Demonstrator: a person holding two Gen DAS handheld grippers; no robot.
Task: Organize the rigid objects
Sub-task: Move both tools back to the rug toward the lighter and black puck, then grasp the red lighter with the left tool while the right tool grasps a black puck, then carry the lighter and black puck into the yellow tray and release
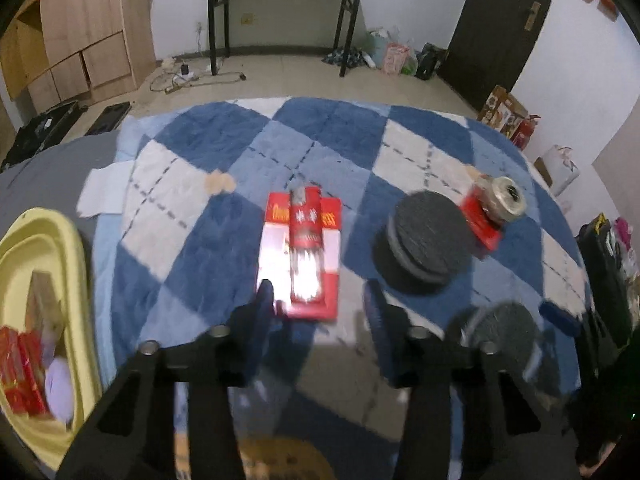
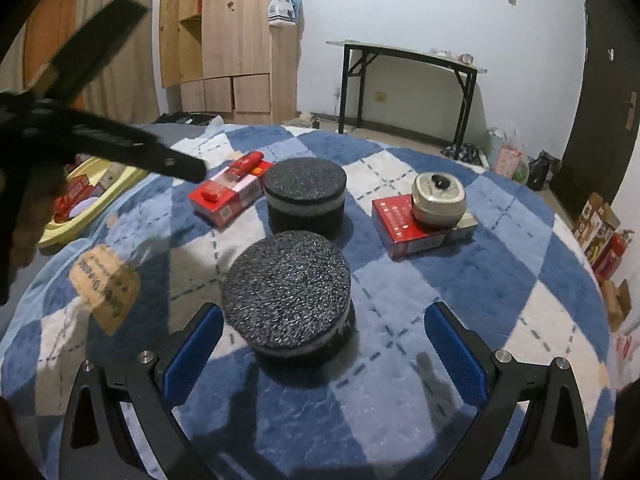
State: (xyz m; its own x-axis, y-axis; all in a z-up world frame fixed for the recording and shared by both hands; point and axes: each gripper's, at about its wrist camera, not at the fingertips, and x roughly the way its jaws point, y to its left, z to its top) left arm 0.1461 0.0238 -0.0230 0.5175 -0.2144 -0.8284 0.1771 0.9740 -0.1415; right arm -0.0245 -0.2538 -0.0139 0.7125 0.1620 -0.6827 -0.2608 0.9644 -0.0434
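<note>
My fluffy blue-and-white blanket covers the table. The yellow plastic tub sits at its left edge. On the blanket near my right gripper, spread wide, stands a round fuzzy grey box; another one is behind it. My left gripper, also spread and empty, faces a flat red box with a small tube on top.
</note>
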